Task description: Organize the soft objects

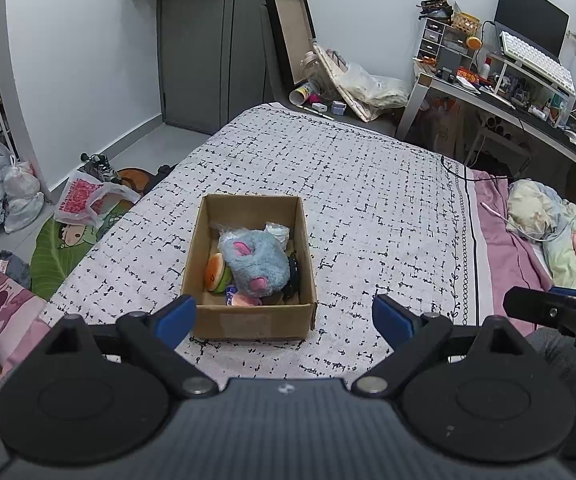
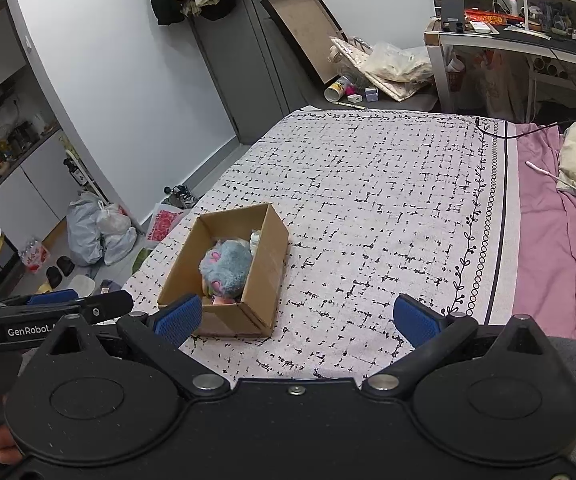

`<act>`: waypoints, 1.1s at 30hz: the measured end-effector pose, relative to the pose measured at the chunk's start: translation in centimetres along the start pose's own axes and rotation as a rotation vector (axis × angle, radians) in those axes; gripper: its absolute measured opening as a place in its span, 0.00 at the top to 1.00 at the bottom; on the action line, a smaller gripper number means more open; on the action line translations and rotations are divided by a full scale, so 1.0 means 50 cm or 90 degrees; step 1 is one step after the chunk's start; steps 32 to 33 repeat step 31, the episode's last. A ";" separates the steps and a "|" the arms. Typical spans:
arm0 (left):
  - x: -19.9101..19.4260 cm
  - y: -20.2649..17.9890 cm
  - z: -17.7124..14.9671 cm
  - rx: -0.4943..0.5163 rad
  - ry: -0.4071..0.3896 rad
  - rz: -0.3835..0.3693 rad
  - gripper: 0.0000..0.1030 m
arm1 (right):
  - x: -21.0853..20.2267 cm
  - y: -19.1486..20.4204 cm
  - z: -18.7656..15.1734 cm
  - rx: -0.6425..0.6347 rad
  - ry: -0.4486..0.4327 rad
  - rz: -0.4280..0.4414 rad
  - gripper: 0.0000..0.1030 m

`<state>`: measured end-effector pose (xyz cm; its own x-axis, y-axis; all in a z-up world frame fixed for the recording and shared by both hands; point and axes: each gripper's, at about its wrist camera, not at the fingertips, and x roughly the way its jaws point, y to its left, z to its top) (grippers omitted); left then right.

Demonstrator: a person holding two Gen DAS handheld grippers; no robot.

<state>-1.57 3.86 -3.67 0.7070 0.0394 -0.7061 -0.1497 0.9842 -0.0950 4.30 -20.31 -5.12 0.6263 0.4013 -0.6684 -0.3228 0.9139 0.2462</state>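
An open cardboard box (image 1: 208,240) stands on the white black-flecked bedspread (image 1: 368,200). Inside lie a fluffy blue plush with pink ears (image 1: 254,262), an orange burger-like soft toy (image 1: 217,272), a white wrapped item (image 1: 278,232), a black item (image 1: 292,276) and a small pink toy (image 1: 244,300). My left gripper (image 1: 284,316) is open and empty, just in front of the box. My right gripper (image 2: 298,318) is open and empty, to the right of the box (image 2: 264,248). The blue plush (image 2: 226,266) shows there too.
Pink sheet and crumpled bedding (image 1: 552,220) lie at the right. A cluttered desk (image 1: 508,92) with monitor and keyboard stands behind. Plastic bags (image 1: 4,196) and a leaf mat (image 1: 60,248) lie on the floor left of the bed. A grey door (image 1: 208,40) is at the back.
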 end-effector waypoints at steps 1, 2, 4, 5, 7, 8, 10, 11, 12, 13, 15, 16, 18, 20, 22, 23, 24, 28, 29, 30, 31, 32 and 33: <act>0.000 -0.001 0.000 0.001 0.001 0.000 0.09 | 0.000 -0.001 0.000 0.001 0.001 0.000 0.00; 0.000 -0.001 0.000 0.001 0.002 -0.001 0.09 | 0.002 -0.001 0.000 0.002 0.001 0.000 0.00; 0.000 -0.002 0.001 0.003 0.003 -0.002 0.09 | 0.003 -0.001 0.001 0.002 0.001 -0.002 0.00; -0.001 -0.004 0.002 0.004 0.003 -0.001 0.09 | 0.003 -0.001 0.001 0.002 0.001 -0.001 0.00; -0.001 -0.005 0.002 0.003 0.002 0.000 0.09 | 0.003 -0.002 0.001 0.001 0.001 0.000 0.00; -0.001 -0.004 0.003 0.002 0.002 -0.001 0.09 | 0.005 -0.002 0.001 0.001 0.002 -0.001 0.00; -0.001 -0.004 0.004 0.002 0.003 0.000 0.09 | 0.006 -0.002 0.002 0.001 0.003 -0.004 0.00; -0.001 -0.004 0.004 0.002 0.004 0.001 0.09 | 0.005 -0.003 0.002 0.002 0.002 -0.004 0.00; 0.000 -0.005 0.005 0.003 0.004 0.002 0.09 | 0.005 -0.003 0.002 0.004 0.002 -0.003 0.00; 0.001 -0.005 0.005 0.003 0.005 0.002 0.09 | 0.005 -0.004 0.002 0.004 0.003 -0.003 0.00; 0.004 -0.004 0.006 0.003 0.009 0.002 0.09 | 0.007 -0.004 0.001 0.002 0.003 -0.004 0.00; 0.005 -0.005 0.005 0.005 0.011 0.002 0.09 | 0.008 -0.005 0.000 0.002 0.004 -0.005 0.00; 0.008 -0.004 0.005 0.006 0.014 0.000 0.09 | 0.012 -0.006 -0.001 0.005 0.007 -0.005 0.00; 0.009 -0.005 0.005 0.004 0.015 0.000 0.09 | 0.018 -0.007 -0.003 0.006 0.011 -0.005 0.00; 0.012 -0.003 0.006 -0.001 0.016 -0.002 0.09 | 0.022 -0.007 -0.004 0.006 0.015 -0.007 0.00; 0.013 -0.002 0.006 -0.002 0.017 -0.003 0.09 | 0.024 -0.007 -0.005 0.005 0.016 -0.007 0.00; 0.015 -0.001 0.005 -0.001 0.016 -0.004 0.09 | 0.027 -0.007 -0.005 0.005 0.017 -0.007 0.00; 0.018 -0.007 0.001 0.013 0.009 -0.001 0.09 | 0.035 -0.010 -0.008 0.011 0.017 -0.008 0.00; 0.019 -0.008 0.000 0.014 0.008 -0.003 0.09 | 0.037 -0.012 -0.009 0.014 0.017 -0.008 0.00; 0.020 -0.009 0.000 0.016 0.006 -0.003 0.09 | 0.039 -0.015 -0.009 0.017 0.017 -0.009 0.00; 0.023 -0.010 0.001 0.017 0.007 -0.004 0.09 | 0.042 -0.018 -0.009 0.020 0.017 -0.010 0.00; 0.023 -0.010 0.001 0.017 0.007 -0.004 0.09 | 0.042 -0.018 -0.009 0.020 0.017 -0.010 0.00; 0.023 -0.010 0.001 0.017 0.007 -0.004 0.09 | 0.042 -0.018 -0.009 0.020 0.017 -0.010 0.00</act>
